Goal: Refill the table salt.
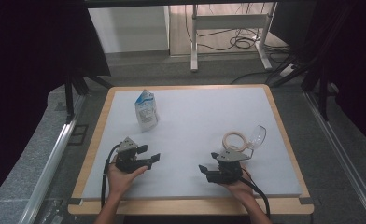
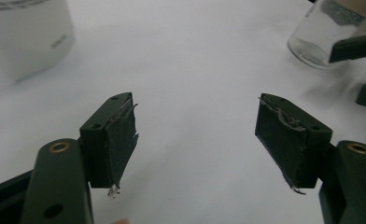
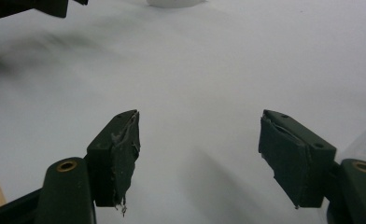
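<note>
Pouch [image 1: 146, 111] stands well beyond left tool [image 1: 149, 155]; jar [image 1: 256, 136] beside right tool [image 1: 205, 171].

Looked matt white and smooth on the surface [image 1: 204, 140], edged in pale wood; clear glossy glass on the jar [image 1: 257, 136]; matt black worn pads [image 2: 123, 135] on jaws.

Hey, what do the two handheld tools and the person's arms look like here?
Both the left tool and the right tool are black, each topped by a grey three-cornered plate and trailing a black cable. Their two jaws carry worn, frayed dark pads, with brass-ringed holes behind them. No sleeves show on the forearms.
</note>
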A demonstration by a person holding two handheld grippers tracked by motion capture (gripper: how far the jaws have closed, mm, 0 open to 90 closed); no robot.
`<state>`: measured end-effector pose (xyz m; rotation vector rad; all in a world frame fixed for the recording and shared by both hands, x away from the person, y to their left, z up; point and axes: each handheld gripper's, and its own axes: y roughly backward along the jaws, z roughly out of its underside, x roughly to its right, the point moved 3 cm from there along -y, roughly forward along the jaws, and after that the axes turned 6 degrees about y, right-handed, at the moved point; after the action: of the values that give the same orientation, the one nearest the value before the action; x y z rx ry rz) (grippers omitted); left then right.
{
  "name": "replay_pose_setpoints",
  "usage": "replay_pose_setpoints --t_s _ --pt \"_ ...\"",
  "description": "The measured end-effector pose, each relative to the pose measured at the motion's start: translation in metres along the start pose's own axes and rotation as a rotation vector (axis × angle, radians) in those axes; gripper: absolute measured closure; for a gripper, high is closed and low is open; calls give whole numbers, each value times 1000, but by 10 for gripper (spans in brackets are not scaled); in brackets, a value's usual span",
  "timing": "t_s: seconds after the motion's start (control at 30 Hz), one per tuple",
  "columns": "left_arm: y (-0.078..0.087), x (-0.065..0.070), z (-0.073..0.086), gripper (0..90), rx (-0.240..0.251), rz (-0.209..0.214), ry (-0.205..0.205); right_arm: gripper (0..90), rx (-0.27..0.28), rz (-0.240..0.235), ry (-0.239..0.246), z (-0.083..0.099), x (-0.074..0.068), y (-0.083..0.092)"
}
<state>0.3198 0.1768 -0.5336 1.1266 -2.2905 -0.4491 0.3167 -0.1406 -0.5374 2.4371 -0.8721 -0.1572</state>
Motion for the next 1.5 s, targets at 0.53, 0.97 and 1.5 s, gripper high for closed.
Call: replay_pose_setpoints --t_s 0.53,0.97,1.5 --pt "-1 -60 -50 405 113 -130 45 293 -11 -14 25 -1 -4 1" --pt "-15 -82 -98 434 139 -126 27 283 -22 -32 52 0 -8 0" --pt "-29 -88 -122 690 172 -123 0 278 -27 -31 67 1 -8 0"
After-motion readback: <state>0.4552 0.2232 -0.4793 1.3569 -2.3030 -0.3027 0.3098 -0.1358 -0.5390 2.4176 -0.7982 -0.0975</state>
